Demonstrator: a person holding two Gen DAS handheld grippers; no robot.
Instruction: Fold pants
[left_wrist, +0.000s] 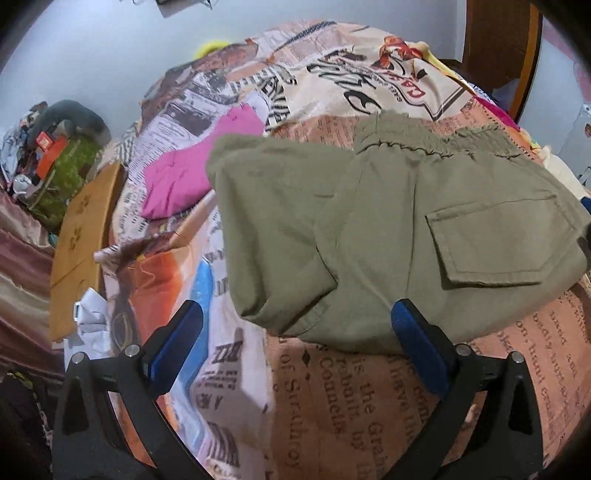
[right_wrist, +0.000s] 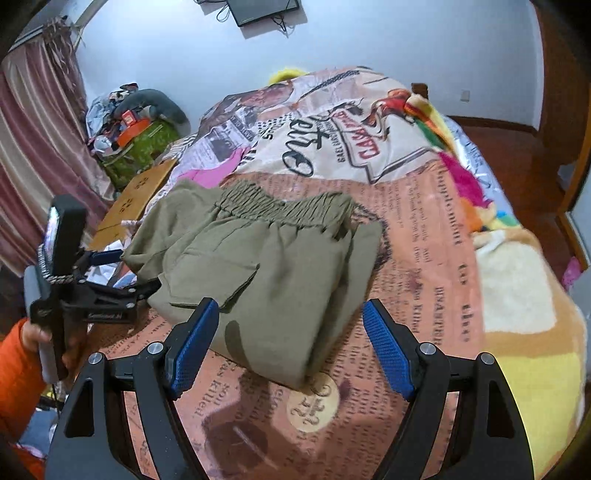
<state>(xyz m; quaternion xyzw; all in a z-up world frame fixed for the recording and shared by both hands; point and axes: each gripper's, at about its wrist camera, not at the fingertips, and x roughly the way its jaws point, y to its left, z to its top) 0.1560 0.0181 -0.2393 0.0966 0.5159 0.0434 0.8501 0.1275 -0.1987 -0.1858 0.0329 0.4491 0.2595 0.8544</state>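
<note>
Right wrist view: folded pants on a bed, both claws apart.

Nearest, right claw (right_wrist: 290, 345) spread wide, empty, poised over near edge of olive pants (right_wrist: 266, 266). Left claw (left_wrist: 295, 345) likewise apart, gripping nothing, just short of the bundle. Beyond, pants folded compactly on newsprint-patterned bedspread (right_wrist: 424, 236), elastic waistband farthest. Further back, pink garment (left_wrist: 184, 177) beside them.

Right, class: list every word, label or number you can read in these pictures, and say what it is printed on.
"of Strathroy": newspaper-print bedspread.
"Killed": same bedspread.
Red sign lettering on it: too distorted to read.
Left gripper label: blurred.
Pants: none.
</note>
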